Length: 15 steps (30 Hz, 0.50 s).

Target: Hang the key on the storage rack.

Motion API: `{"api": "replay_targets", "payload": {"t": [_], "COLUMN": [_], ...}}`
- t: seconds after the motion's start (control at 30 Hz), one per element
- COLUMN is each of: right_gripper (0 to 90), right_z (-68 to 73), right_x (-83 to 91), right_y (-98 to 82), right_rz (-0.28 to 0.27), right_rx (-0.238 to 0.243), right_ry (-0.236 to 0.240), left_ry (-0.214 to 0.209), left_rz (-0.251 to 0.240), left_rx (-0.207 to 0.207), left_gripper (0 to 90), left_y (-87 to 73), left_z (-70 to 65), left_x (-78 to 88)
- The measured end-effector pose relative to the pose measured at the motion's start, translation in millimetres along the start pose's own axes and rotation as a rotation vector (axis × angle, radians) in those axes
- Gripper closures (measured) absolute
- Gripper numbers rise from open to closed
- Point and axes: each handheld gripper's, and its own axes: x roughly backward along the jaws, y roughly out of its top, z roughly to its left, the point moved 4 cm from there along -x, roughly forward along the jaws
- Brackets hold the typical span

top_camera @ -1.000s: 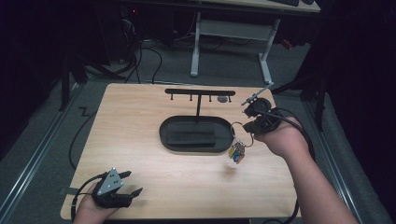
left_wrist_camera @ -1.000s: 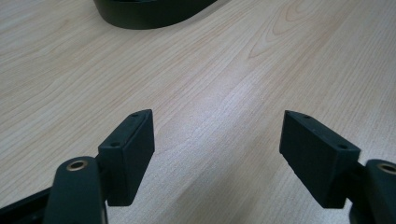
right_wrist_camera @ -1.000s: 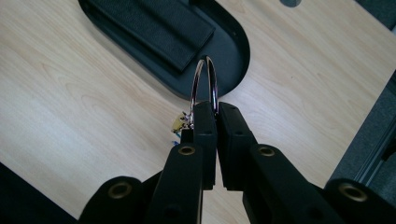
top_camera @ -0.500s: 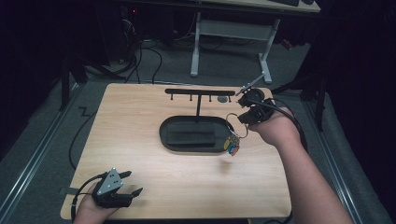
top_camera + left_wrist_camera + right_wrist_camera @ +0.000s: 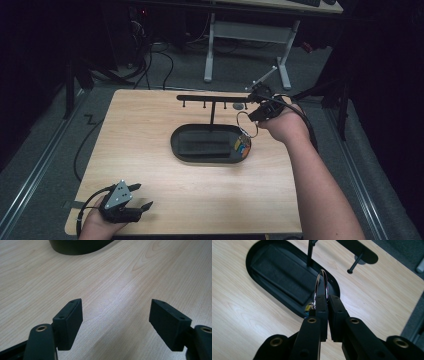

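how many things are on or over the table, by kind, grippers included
grippers: 2 (left gripper, right gripper)
key ring with coloured tags: 1 (key ring, clamped in the right jaws)
black hook stand with oval base: 1 (hook stand)
total: 4

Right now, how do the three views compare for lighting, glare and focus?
High view: table lit, surroundings nearly black, picture soft. Left gripper view: pale glare streak on the wood between the open jaws, tray edge sharp. Right gripper view: key ring glints; the nearest parts of the hand-held gripper blur.
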Motion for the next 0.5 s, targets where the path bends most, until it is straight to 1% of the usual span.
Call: {"api": "replay_targets", "payload": {"t": [0.07, 0.17, 0.2, 0.5], "right_gripper": [87.4, 87.3, 87.4, 87.4], "right_z": [-3.3, -7.9, -10.7, -24.5], "right_x": [-3.3, -6.7, -8.2, -22.4], "right_y": [3.1, 6.4, 7.4, 13.8], "right_rz": [-0.009, -0.015, -0.018, -0.008], "right_rx": [-0.005, -0.031, -0.026, -0.061], "right_ry": [0.0, 0.0, -0.001, -0.009], "left_ry": [0.001, 0.001, 0.0, 0.001], "left_rz": [-0.001, 0.0, 0.002, 0.006], "left_rx": [0.003, 0.006, 0.005, -0.001], "left_gripper": [27.5, 27.5, 27.5, 27.4], "left_y": [-0.2, -0.5, -0.3, -0.5], "left_z": [0.7, 1.3, 1.0, 0.3], "left_x": [0.2, -0.4, -0.5, -0.8]}}
